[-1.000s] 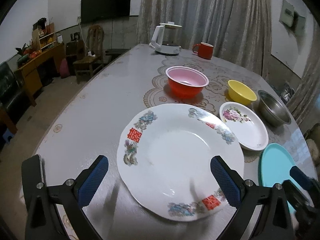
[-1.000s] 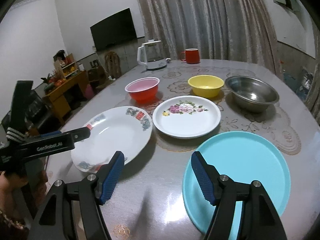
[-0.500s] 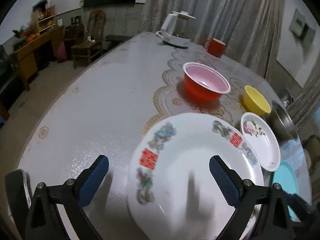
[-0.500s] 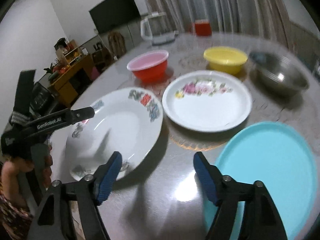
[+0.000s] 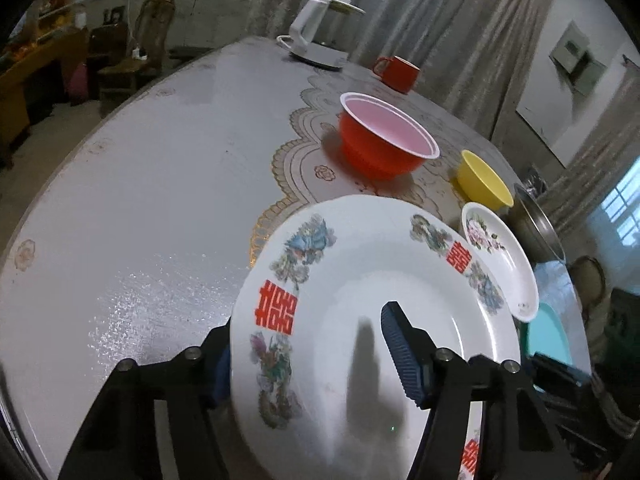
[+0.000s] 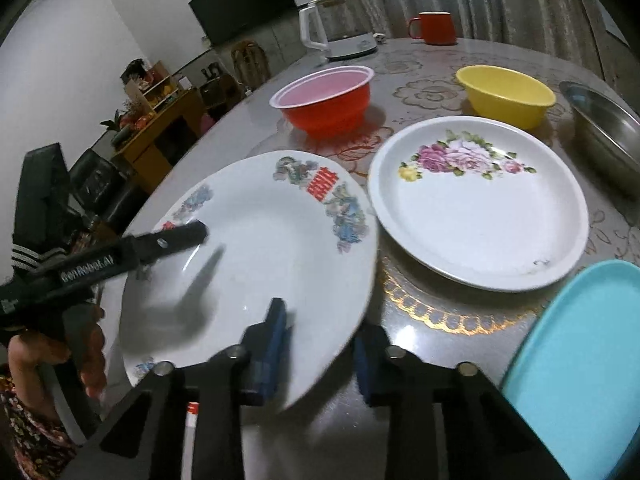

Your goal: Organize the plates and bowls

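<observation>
A large white plate with red characters (image 5: 384, 280) (image 6: 256, 240) is tilted up off the table. My left gripper (image 5: 308, 352) is shut on its left rim, one finger over it and one under; it also shows in the right wrist view (image 6: 176, 236). My right gripper (image 6: 320, 348) straddles the plate's near right rim, with its jaws close around it. A white rose plate (image 6: 476, 208) (image 5: 500, 256) lies to the right. A teal plate (image 6: 580, 368) (image 5: 544, 332) lies nearest right.
A red bowl (image 6: 324, 100) (image 5: 384, 140), a yellow bowl (image 6: 508, 92) (image 5: 484, 180) and a steel bowl (image 6: 608, 128) (image 5: 540, 228) stand behind the plates. A kettle (image 6: 336, 24) and a red mug (image 6: 434, 26) stand at the far edge.
Both grippers moved in and narrowed from wide open around the large plate's rim. The plate has tipped up from lying flat.
</observation>
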Available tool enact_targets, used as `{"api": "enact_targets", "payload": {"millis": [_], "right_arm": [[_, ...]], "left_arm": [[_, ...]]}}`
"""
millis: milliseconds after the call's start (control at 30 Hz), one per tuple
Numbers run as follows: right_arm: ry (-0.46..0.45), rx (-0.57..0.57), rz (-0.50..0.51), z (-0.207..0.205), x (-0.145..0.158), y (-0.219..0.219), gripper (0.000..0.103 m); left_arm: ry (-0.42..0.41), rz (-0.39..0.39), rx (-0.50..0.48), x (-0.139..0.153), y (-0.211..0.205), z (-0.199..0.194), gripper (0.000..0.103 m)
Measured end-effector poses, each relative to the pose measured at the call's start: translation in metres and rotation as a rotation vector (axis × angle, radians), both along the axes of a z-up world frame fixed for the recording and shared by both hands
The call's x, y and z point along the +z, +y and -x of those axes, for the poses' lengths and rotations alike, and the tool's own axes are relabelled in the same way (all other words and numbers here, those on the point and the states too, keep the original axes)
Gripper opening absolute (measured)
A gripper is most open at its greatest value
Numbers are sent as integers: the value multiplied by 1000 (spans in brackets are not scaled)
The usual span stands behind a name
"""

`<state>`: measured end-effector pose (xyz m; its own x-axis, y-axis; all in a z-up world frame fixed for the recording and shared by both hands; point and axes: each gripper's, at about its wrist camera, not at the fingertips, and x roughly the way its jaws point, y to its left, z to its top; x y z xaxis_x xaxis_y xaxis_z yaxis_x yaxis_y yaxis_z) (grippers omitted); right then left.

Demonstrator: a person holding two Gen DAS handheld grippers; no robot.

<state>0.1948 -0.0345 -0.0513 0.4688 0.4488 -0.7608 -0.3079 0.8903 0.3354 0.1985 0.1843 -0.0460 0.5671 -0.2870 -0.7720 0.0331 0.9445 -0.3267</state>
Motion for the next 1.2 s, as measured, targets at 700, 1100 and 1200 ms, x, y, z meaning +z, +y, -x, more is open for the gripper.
{"api": "enact_targets", "payload": {"millis": [700, 1100, 1200], "right_arm": [[-138, 22, 204, 31, 21, -4, 29], [-202, 24, 252, 77, 34, -53, 29], [-246, 20, 281, 88, 37, -63, 29]], "left_arm": [[-122, -125, -92, -6, -36, 41, 64], [-192, -86, -203, -8, -85, 76, 48], [-198, -73, -225, -9, -98, 82, 47]]}}
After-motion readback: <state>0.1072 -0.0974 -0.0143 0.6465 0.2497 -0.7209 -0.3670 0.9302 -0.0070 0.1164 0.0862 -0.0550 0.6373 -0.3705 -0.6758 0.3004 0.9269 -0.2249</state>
